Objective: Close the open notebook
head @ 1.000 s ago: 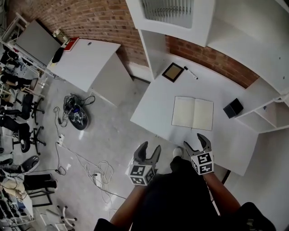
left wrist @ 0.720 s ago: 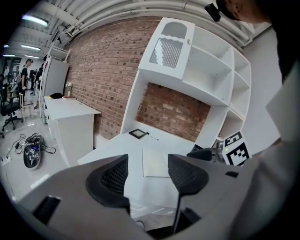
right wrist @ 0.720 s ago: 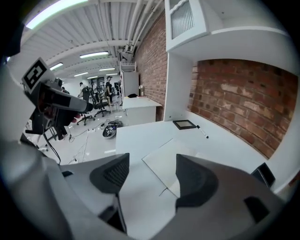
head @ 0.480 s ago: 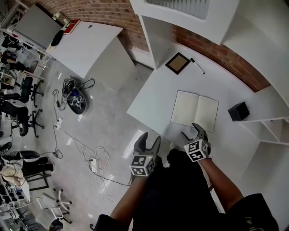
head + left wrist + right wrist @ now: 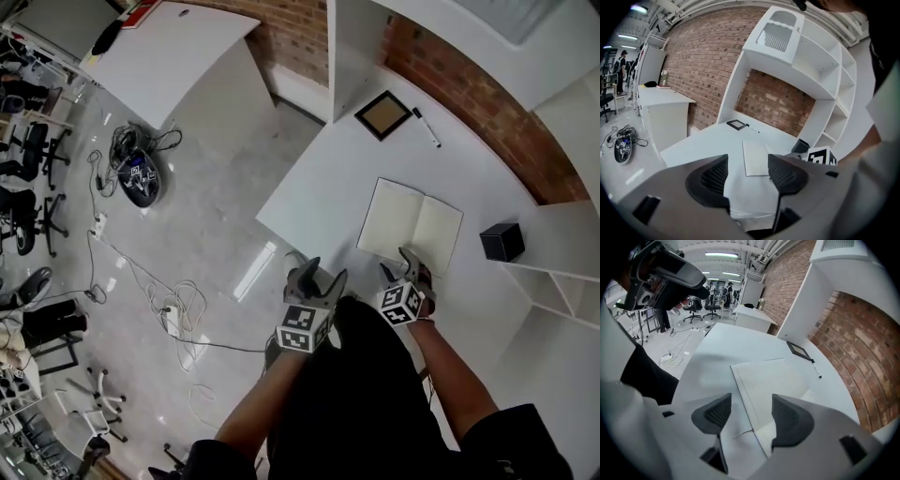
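The open notebook (image 5: pixel 411 225) lies flat on the white desk (image 5: pixel 319 202), blank pages up. My right gripper (image 5: pixel 400 264) hovers just above its near edge, pointing steeply down. Its jaws are closing; the notebook's (image 5: pixel 768 380) near edge shows below the gap of the right gripper (image 5: pixel 750 411), and neither pad touches it. My left gripper (image 5: pixel 322 274) stands open at the desk's front edge, left of the notebook. In the left gripper view the notebook (image 5: pixel 756 158) lies ahead, beyond the empty gap of the left gripper (image 5: pixel 747 176).
A small framed picture (image 5: pixel 382 114) and a pen (image 5: pixel 427 127) lie at the desk's far end by the brick wall. A black box (image 5: pixel 502 242) sits right of the notebook near white shelves. Cables (image 5: pixel 178 319) trail over the floor to the left.
Both grippers have come down toward the desk. The right one rolled and now sits over the notebook's near edge, jaws slightly narrower. The left one reached the desk's front edge.
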A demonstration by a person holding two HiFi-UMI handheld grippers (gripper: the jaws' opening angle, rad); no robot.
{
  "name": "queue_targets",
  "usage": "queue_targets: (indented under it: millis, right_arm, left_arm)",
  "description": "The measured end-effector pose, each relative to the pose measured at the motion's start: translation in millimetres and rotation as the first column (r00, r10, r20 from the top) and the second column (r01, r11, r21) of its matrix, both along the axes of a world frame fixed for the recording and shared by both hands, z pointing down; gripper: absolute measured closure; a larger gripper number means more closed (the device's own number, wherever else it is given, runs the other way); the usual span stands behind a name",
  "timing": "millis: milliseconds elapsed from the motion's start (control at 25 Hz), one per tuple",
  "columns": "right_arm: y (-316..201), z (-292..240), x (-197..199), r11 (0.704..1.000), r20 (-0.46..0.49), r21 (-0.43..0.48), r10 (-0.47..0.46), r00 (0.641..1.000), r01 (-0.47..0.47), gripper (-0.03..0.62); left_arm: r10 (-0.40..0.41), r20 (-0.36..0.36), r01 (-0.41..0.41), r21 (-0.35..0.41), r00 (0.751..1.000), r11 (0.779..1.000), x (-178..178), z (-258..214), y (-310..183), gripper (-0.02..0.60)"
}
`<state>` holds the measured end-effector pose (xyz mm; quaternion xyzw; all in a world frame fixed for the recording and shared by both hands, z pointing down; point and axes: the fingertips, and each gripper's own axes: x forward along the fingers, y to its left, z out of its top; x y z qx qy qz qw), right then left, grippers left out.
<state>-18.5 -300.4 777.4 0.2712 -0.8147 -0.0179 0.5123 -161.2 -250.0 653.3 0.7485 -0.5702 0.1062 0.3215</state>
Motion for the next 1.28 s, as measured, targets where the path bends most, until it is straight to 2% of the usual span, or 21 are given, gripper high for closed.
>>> queue_targets:
  millis: [280, 480, 560, 880, 1280]
  right_arm:
    - [-5, 15, -9, 0.99, -0.118, 0.072, -0.115, 0.986, 0.124, 0.371]
    - [-4, 17, -11, 0.959, -0.238, 0.141, -0.209, 0.948, 0.247, 0.401]
    - [-4, 18, -11, 0.956, -0.259, 0.142, -0.215, 0.941, 0.258, 0.419]
    - [-9, 19, -10, 0.966, -0.244, 0.121, -0.196, 0.95, 0.23, 0.464]
    - [-7, 15, -9, 0.97, -0.168, 0.124, -0.185, 0.968, 0.207, 0.502]
  left_arm:
    - [-0.036, -0.047, 0.035, -0.016, 0.998, 0.999, -9, 27, -10, 0.337]
    - [-0.037, -0.047, 0.035, -0.027, 0.998, 0.999, -7, 33, -18, 0.337]
    - [-0.031, -0.049, 0.03, -0.034, 0.998, 0.999, -5, 35, -19, 0.337]
    - [-0.01, -0.04, 0.008, -0.059, 0.999, 0.998, 5, 39, -26, 0.337]
    - [0.009, -0.111, -0.021, -0.106, 0.994, 0.994, 30, 68, -39, 0.337]
